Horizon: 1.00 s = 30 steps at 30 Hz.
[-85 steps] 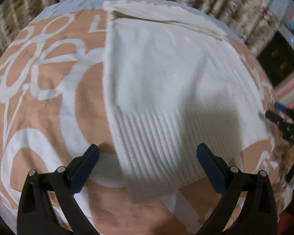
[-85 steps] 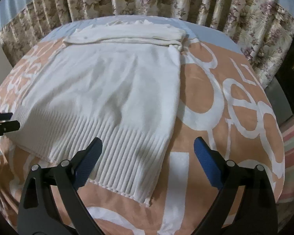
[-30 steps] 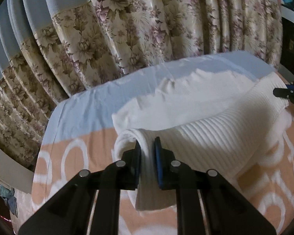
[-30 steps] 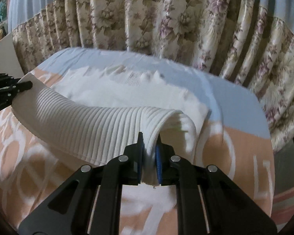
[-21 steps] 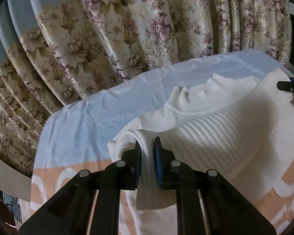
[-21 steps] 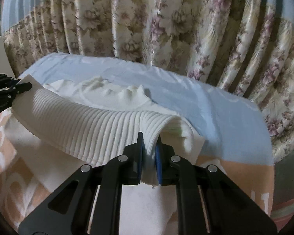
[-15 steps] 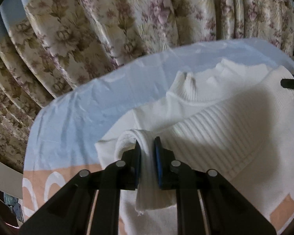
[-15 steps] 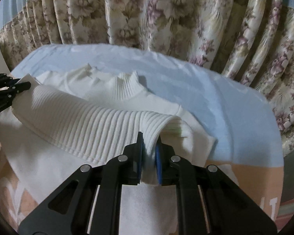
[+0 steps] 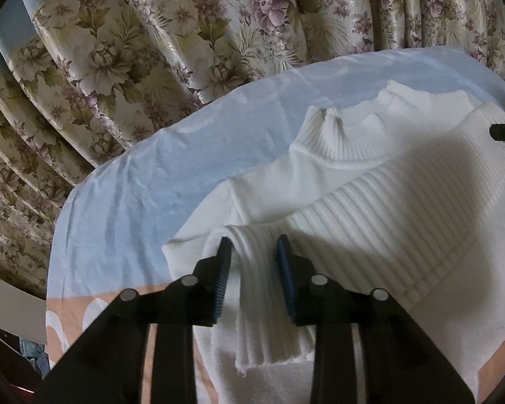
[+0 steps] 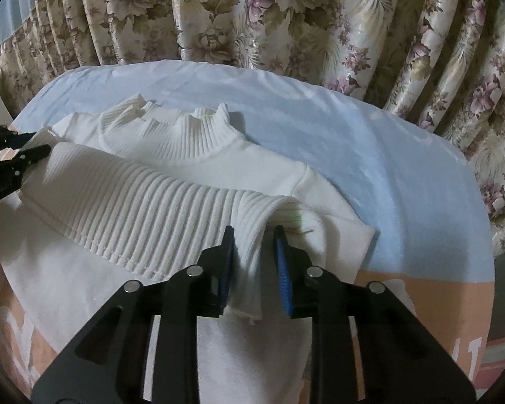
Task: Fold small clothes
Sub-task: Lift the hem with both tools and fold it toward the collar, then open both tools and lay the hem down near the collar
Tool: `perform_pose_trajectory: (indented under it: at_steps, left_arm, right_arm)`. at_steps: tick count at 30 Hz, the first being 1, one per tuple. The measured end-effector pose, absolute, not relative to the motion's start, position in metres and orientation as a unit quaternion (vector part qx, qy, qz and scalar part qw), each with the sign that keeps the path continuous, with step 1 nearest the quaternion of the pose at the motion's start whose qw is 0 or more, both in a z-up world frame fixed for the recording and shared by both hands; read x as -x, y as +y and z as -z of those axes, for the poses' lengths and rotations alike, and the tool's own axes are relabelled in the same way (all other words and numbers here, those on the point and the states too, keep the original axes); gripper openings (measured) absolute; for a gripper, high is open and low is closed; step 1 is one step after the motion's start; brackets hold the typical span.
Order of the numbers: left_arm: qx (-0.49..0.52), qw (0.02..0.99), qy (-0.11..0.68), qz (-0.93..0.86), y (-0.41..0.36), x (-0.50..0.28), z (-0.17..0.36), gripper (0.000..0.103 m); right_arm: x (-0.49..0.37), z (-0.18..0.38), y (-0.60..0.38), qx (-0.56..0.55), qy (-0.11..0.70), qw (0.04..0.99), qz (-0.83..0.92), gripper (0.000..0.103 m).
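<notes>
We judged the white ribbed knit sweater (image 9: 370, 222) soft, light and floppy; both grippers' fingers (image 9: 224, 269) had just been opening, narrowly parted, around its ribbed hem corners (image 10: 252, 256).

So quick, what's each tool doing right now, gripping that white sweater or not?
Left tool: open, jaws just parting, the white sweater's ribbed hem loose between them.
Right tool: open too, just releasing the same hem.

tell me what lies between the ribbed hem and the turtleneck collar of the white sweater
A strip of the sweater's smooth chest knit, plain in the right wrist view, between the ribbed hem and the collar.
</notes>
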<state>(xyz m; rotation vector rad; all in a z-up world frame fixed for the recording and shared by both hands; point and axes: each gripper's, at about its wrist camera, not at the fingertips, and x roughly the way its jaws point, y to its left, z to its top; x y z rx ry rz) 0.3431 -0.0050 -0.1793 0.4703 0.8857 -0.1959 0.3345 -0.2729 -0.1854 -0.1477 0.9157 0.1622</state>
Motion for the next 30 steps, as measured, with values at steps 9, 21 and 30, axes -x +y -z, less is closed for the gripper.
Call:
perform_pose_trajectory:
  at_steps: [9,21,30]
  left_arm:
    - [-0.223,0.87,0.434,0.077,0.004,-0.353,0.164,0.066]
    - [-0.132,0.894,0.42,0.078,0.073,-0.336,0.114,0.077]
    - [-0.25,0.855,0.427,0.156,-0.007,-0.313,0.165,0.075]
  right_arm:
    - [-0.334,0.167,-0.284,0.039,0.43,0.898,-0.088,0.029]
    - [-0.305,0.15,-0.312,0.019,0.395,0.914,-0.091,0.05]
    - [-0.297,0.161,-0.267,0.104,0.406,0.895,-0.153,0.05]
